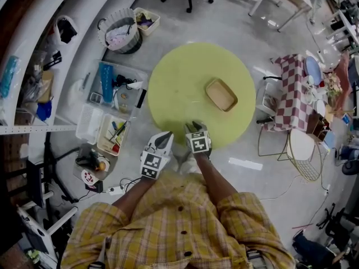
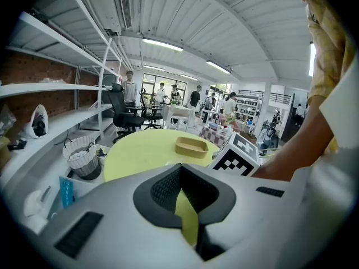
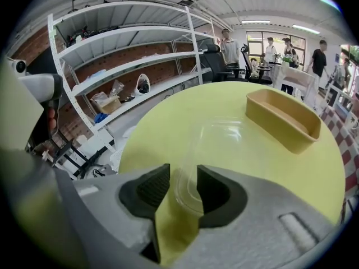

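Clear glossy plastic tub (image 3: 224, 144), faint against yellow table (image 3: 162, 122), at right gripper (image 3: 183, 179)

You wear a yellow plaid shirt (image 1: 179, 228) crossed with grey and white lines, with dark buttons (image 1: 180, 209) down the front and the sleeves rolled to the elbows. Your left gripper (image 1: 163, 139) and right gripper (image 1: 194, 127) have pale grey shells. Each carries a cube of black-and-white square markers, and its jaws are lined with dark ribbed pads (image 3: 150, 187).
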Action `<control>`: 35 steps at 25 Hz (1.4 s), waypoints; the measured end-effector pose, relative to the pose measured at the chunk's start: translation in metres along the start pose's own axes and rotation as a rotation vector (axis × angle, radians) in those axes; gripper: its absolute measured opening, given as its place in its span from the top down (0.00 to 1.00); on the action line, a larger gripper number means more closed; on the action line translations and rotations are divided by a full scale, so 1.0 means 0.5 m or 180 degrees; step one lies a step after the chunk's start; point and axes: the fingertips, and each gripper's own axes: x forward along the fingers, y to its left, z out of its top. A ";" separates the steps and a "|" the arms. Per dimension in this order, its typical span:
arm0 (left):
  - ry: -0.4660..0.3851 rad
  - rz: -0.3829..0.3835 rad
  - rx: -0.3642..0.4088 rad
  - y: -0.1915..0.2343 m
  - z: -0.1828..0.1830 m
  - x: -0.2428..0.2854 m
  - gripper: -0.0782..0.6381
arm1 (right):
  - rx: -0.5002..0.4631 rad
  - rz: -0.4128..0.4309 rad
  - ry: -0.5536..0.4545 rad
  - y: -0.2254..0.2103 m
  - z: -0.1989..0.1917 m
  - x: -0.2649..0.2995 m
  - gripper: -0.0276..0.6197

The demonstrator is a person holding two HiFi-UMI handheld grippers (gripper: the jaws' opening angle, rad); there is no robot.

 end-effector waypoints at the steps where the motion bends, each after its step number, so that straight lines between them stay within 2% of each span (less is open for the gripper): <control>1: 0.0003 0.0002 -0.0005 0.002 -0.001 0.000 0.89 | 0.0010 0.0009 0.0011 0.002 0.002 -0.002 0.73; 13: 0.0027 -0.0061 -0.0053 0.009 -0.006 0.002 0.89 | -0.0161 -0.0035 0.0071 0.007 -0.003 0.014 0.74; 14: 0.0026 -0.0063 -0.0059 0.010 -0.007 0.002 0.89 | -0.0145 -0.0038 0.0071 0.007 -0.003 0.014 0.74; 15: 0.0023 -0.0068 -0.0063 0.010 -0.007 0.001 0.89 | -0.0118 -0.0037 0.0074 0.007 -0.004 0.013 0.79; 18: 0.0008 -0.0097 -0.0059 0.008 -0.007 0.000 0.89 | -0.0105 -0.0041 0.0091 0.007 -0.006 0.012 0.79; 24: -0.0010 -0.0114 -0.0066 0.004 -0.008 -0.003 0.89 | -0.0305 -0.0101 0.0147 0.006 -0.004 0.008 0.82; 35: -0.0034 -0.0154 -0.0085 -0.009 -0.007 -0.005 0.89 | -0.0231 -0.0117 0.0144 -0.004 -0.010 -0.005 0.89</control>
